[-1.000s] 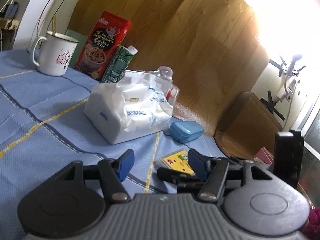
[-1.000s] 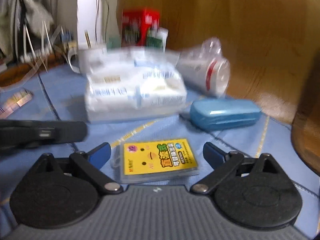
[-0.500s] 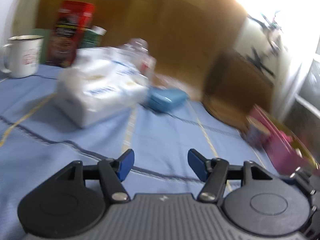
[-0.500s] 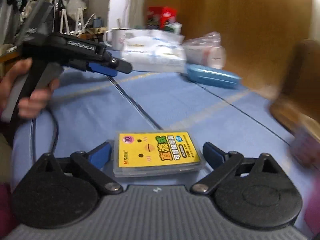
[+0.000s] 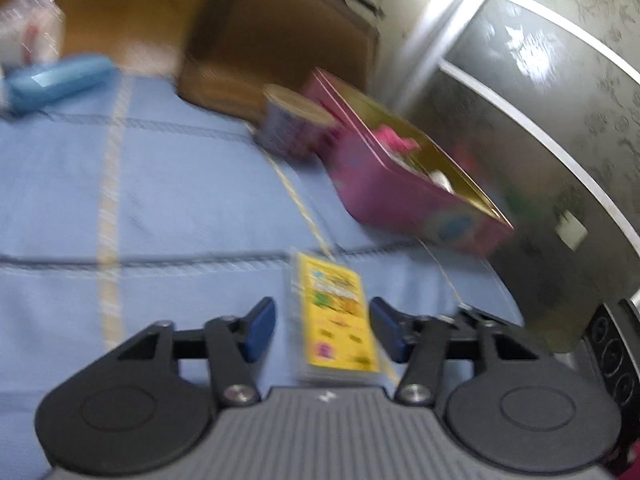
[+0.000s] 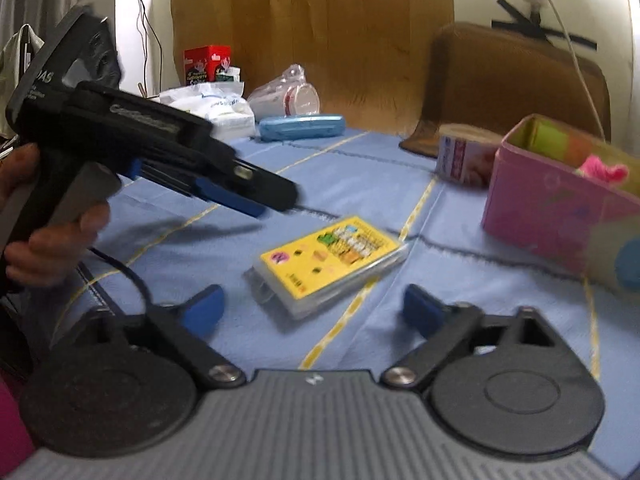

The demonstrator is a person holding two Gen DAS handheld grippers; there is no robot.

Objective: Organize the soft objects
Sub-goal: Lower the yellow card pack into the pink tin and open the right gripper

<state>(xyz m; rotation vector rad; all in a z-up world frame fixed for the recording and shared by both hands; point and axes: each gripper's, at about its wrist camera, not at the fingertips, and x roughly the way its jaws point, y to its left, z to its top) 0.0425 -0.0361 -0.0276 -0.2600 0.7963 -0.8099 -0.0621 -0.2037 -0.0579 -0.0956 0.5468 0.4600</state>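
Yellow-labelled clear plastic card case (image 6: 327,264) lying flat on the blue cloth with yellow stripes (image 6: 360,168), at twelve o'clock just ahead of the right gripper (image 6: 313,307), whose blue-tipped fingers (image 6: 202,309) stand wide apart and clasp nothing. Same case (image 5: 335,322) seen from the left wrist lying lengthwise between the spread fingers of the left gripper (image 5: 323,330), also empty; whether the pads touch it, cannot tell through the blur. Left gripper (image 6: 276,200) held in a hand (image 6: 48,240) at nine to ten o'clock in the right view, above the cloth and pointing toward the case. Pink open tin box (image 6: 552,204) at two o'clock, near the case but apart, with something pink and fluffy (image 6: 600,170) inside. Small round paper tub (image 6: 464,158) just beside the tin at one o'clock. Farther back at eleven o'clock, a blue oblong hard case (image 6: 302,127), a white soft tissue pack (image 6: 216,106) and a clear plastic cup bundle (image 6: 286,98), close together.
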